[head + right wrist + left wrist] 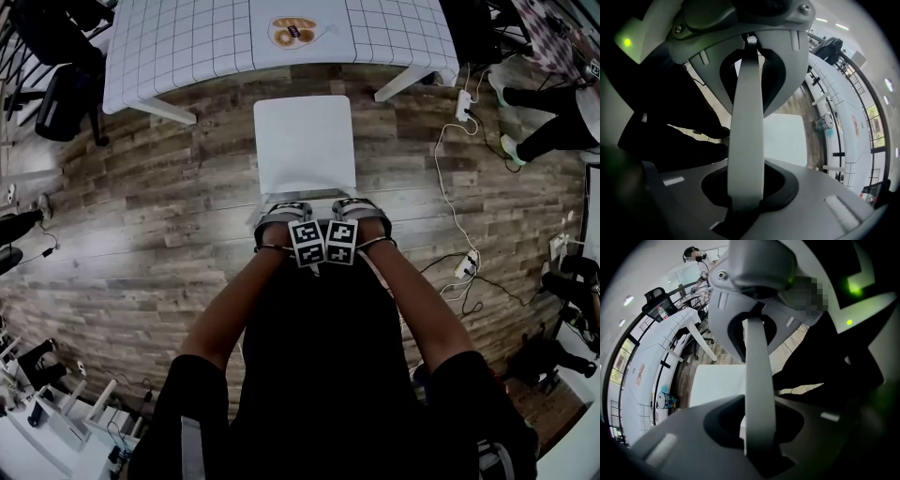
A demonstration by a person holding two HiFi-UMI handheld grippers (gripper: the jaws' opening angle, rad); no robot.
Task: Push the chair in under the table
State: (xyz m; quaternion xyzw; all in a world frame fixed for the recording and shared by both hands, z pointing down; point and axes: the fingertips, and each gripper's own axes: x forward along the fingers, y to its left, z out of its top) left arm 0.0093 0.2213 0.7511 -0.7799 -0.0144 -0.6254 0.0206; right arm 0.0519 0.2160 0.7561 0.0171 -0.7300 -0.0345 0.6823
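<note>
A white chair (pixel 305 141) stands on the wood floor, its seat facing the white grid-patterned table (pixel 187 47) and its front edge just short of the table's edge. Both grippers sit side by side on the top rail of the backrest (pixel 272 208), pointing down. My left gripper (pixel 281 223) is shut on the rail, which runs as a white band (pixel 757 348) between its jaws. My right gripper (pixel 361 217) holds the same rail (pixel 747 108) a little to the right. The seat (pixel 717 385) (pixel 787 136) shows beyond the jaws in both gripper views.
A plate-like item (pixel 292 32) lies on the table. White cables and power strips (pixel 466 265) trail over the floor at right, near a person's legs (pixel 544 112). A black office chair (pixel 56 66) stands at upper left. White equipment (pixel 66 412) sits at lower left.
</note>
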